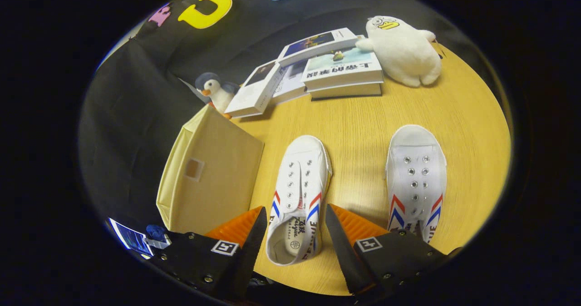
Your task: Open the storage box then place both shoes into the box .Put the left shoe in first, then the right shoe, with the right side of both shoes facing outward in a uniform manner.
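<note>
Jaws spread wide, straddling left shoe [297,197]'s heel on tabletop [363,115], not gripping. Right shoe [415,179] beside it. Box [213,174] left of the shoe, looked closed. Risk: grabbing shoe before box was open.

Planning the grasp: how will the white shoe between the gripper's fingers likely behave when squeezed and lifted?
The shoe looks like soft canvas without laces, so its upper will probably give inward under the open gripper. Its flat rubber-looking sole should stay fairly stiff and grippy on the wooden table. Held at the heel, the toe may droop.
</note>
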`<control>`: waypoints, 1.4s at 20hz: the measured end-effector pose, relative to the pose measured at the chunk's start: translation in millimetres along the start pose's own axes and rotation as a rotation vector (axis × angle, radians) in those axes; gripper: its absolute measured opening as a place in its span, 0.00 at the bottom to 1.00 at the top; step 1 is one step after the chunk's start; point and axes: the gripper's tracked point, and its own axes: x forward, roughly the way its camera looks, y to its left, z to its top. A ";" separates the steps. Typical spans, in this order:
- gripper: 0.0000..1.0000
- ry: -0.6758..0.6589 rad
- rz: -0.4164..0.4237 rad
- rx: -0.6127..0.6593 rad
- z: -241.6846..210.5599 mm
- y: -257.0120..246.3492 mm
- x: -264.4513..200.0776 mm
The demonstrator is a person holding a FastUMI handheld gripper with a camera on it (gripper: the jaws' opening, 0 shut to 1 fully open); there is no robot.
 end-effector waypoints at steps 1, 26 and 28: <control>0.79 0.021 -0.014 -0.014 -6.4 -4.3 6.9; 0.02 0.137 -0.027 0.121 3.3 11.1 -23.3; 0.02 0.118 -0.010 0.106 15.9 24.5 -36.8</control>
